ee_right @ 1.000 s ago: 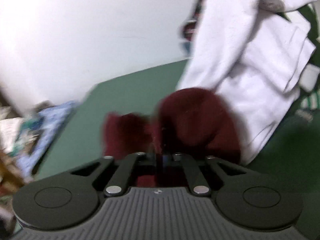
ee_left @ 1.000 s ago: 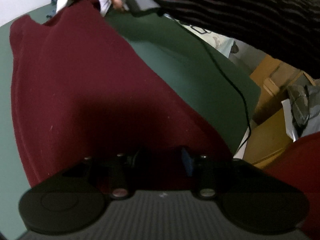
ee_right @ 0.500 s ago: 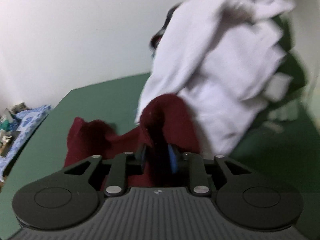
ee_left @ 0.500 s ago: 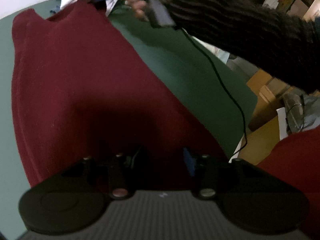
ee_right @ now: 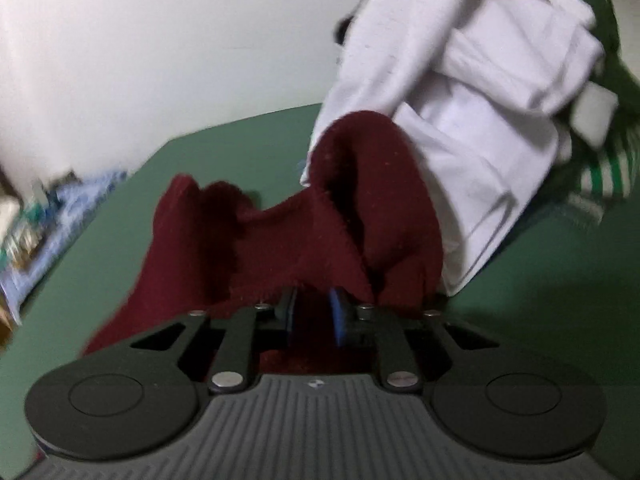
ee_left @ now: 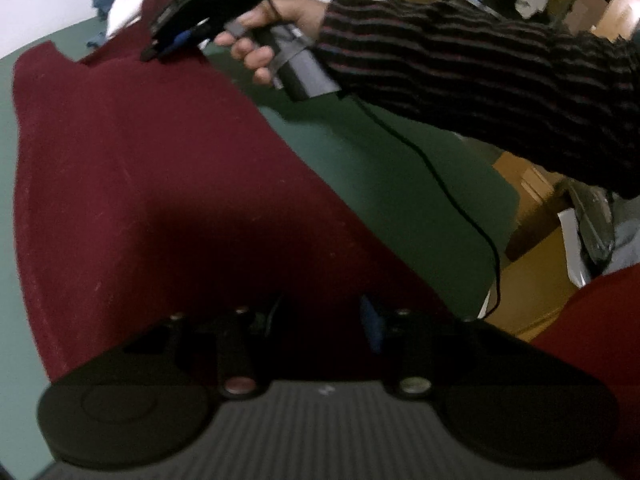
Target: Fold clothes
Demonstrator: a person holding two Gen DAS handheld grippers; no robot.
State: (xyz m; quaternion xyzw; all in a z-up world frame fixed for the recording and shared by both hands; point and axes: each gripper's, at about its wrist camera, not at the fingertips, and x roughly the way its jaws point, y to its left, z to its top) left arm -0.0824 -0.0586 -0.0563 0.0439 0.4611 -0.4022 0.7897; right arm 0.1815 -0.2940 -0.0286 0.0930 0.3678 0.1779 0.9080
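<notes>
A dark red garment (ee_left: 152, 168) lies spread along the green table (ee_left: 384, 168). My left gripper (ee_left: 320, 320) stands at its near edge with the fingers apart and the red cloth between them. My right gripper (ee_left: 160, 50) shows at the garment's far end in the left wrist view, held by a hand in a striped sleeve. In the right wrist view the right gripper (ee_right: 314, 314) has its jaws apart with the bunched red garment (ee_right: 320, 216) lying between the blue pads.
A heap of white clothes (ee_right: 460, 92) and a green striped garment (ee_right: 600, 168) sit just beyond the red cloth. A black cable (ee_left: 452, 200) hangs over the table edge. Cardboard boxes (ee_left: 532, 280) stand beside the table. Blue patterned items (ee_right: 48, 216) lie far left.
My right gripper has swung toward the near side above the garment's far end and its jaws have opened from the red cloth. The left gripper has stayed put.
</notes>
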